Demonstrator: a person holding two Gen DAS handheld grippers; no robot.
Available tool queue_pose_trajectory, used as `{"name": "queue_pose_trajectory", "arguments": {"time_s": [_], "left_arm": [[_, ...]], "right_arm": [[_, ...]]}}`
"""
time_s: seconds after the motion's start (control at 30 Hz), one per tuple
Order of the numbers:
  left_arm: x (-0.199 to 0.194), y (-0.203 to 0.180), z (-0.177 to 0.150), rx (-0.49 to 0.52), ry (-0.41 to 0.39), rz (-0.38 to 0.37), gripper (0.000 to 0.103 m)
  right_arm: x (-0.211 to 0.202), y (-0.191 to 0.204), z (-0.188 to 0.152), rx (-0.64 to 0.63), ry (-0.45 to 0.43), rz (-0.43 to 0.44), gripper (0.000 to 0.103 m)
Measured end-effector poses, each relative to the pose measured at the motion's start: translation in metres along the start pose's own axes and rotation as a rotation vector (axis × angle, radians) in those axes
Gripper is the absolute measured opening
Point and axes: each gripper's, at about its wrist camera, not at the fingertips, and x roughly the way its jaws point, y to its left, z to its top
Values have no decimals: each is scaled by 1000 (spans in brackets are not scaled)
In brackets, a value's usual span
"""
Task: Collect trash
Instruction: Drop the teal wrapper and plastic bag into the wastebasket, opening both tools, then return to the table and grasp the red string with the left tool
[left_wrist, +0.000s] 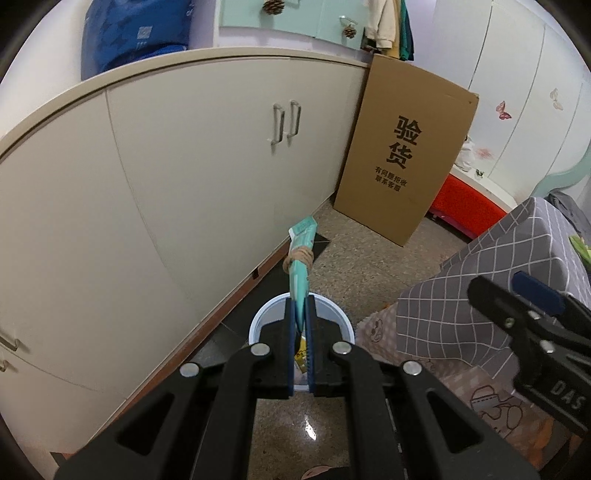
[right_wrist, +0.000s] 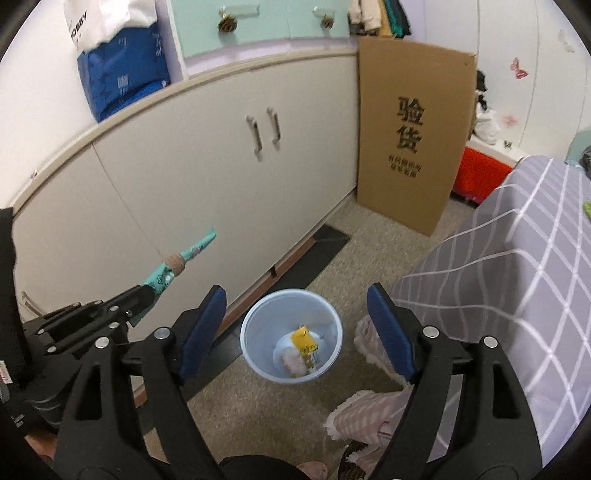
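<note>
The teal wrapper (left_wrist: 301, 271), rolled thin and bound round its middle with a tan band, is pinched at its lower end in the left tool (left_wrist: 303, 314), whose jaws are closed on it; it juts up and away above the near rim of the pale blue bin (right_wrist: 251, 317). The right tool (right_wrist: 295, 295) stands wide and holds nothing, with the bin straight beyond the gap between its jaws. In the bin lie a yellow packet (right_wrist: 303, 341) and some pale scraps, too blurred to name. Left of the bin runs a cream cabinet (right_wrist: 177, 192); beyond the bin a brown cardboard box (right_wrist: 410, 136) leans against it. Right of the bin a grey checked bedspread (right_wrist: 517, 266) hangs down, with striped pink cloth (right_wrist: 364, 413) on the floor just beside the bin.
</note>
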Motion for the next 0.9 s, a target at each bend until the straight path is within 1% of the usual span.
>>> {"name": "queue_pose_trajectory", "arguments": {"time_s": [0.27,0.33,0.37,0.4,0.43,0.47,0.57,0.63,0.67,0.9], "left_arm": [[1,-21,18,26,-14,-22,5],[5,-24,24,7,-12,-39,9],[9,-24,27,-2,-2,-48,12],[14,-23,28,-10,22,-51,37],[21,-22,29,-30,55,-33,70],[24,-20,29,-50,66,-15,77],[22,-15,25,-89,67,-5,77],[15,-12,21,-111,62,-29,77],[11,-13,20,-112,59,-29,77],[-36,-34,14,-58,-22,-47,77]], "right_arm": [[-39,-14,7,58,-139,-22,80],[-45,-17,9,68,-154,-23,80],[-47,-19,9,73,-160,-25,80],[-50,-21,10,78,-165,-28,80],[-51,-22,10,80,-167,-32,80],[-52,-23,10,82,-167,-35,80],[-56,-27,8,95,-167,-40,80],[-60,-30,8,101,-171,-43,81],[-61,-31,7,103,-172,-45,81],[-84,-39,3,127,-194,-43,81]]}}
